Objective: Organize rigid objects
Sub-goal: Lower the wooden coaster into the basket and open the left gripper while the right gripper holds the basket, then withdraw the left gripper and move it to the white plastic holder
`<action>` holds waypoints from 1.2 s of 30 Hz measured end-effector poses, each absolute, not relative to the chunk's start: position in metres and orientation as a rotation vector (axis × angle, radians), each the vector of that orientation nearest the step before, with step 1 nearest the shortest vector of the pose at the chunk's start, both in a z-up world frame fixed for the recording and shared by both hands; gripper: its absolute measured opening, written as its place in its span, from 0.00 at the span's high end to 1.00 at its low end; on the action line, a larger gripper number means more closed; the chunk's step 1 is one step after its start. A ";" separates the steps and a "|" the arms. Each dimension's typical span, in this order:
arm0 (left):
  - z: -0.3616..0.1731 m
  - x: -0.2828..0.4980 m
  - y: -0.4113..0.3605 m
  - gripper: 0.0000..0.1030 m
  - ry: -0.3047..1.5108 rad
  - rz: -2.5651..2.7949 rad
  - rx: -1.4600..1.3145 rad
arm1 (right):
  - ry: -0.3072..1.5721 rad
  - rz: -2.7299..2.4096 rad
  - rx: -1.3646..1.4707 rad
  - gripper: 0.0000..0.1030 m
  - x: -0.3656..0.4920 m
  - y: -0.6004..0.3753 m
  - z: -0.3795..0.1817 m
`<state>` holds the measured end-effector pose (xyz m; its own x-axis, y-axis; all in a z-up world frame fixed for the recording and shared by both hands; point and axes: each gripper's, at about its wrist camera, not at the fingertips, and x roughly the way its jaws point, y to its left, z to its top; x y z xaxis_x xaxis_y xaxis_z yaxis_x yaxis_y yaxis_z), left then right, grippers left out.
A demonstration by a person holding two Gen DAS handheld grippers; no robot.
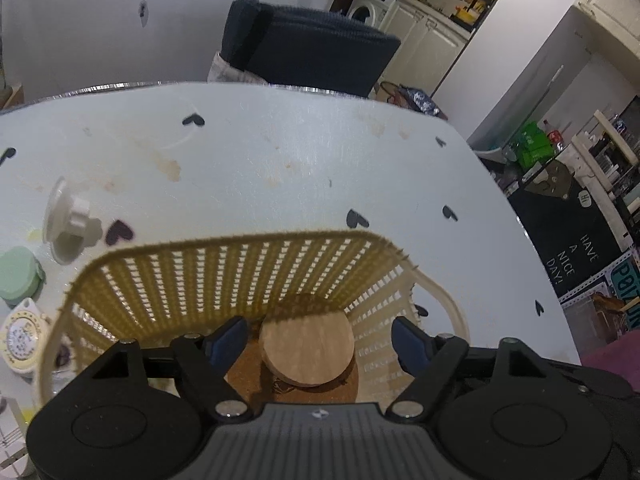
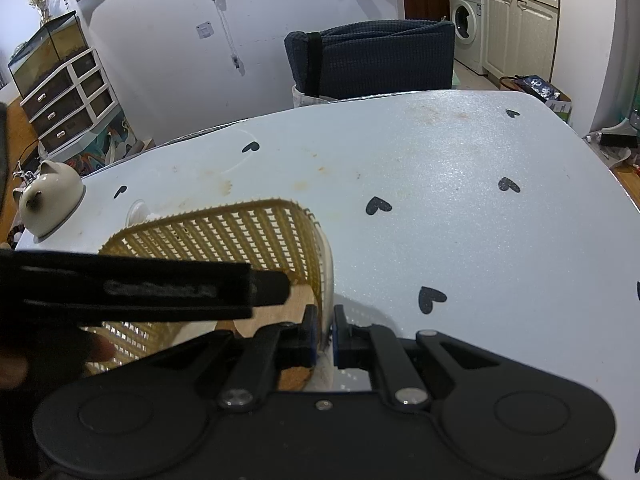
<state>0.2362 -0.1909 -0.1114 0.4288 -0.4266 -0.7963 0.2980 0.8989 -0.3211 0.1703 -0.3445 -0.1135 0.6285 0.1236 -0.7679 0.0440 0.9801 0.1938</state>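
Observation:
A beige lattice basket (image 1: 224, 276) stands on the white heart-print table (image 1: 280, 160). Inside it a round wooden disc (image 1: 306, 350) rests flat on a brown cork mat (image 1: 246, 376). My left gripper (image 1: 320, 344) hovers over the basket's inside, open, its blue pads wide on either side of the disc and not touching it. My right gripper (image 2: 326, 332) is shut on the basket's right wall (image 2: 326, 280), one finger inside and one outside. In the right wrist view the left gripper's black body (image 2: 140, 288) crosses over the basket and hides much of the disc (image 2: 298, 300).
Left of the basket lie a white knobbed lid (image 1: 70, 216), a green round lid (image 1: 18, 276) and a white tag-shaped piece (image 1: 22, 340). A cat-shaped ceramic pot (image 2: 48, 200) stands at the table's far left. A dark blue chair (image 2: 372, 56) is behind the far edge.

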 end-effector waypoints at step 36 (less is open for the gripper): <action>-0.056 0.123 -0.078 0.00 0.730 -0.307 -0.032 | 0.859 0.033 0.220 0.96 0.165 -0.352 -0.091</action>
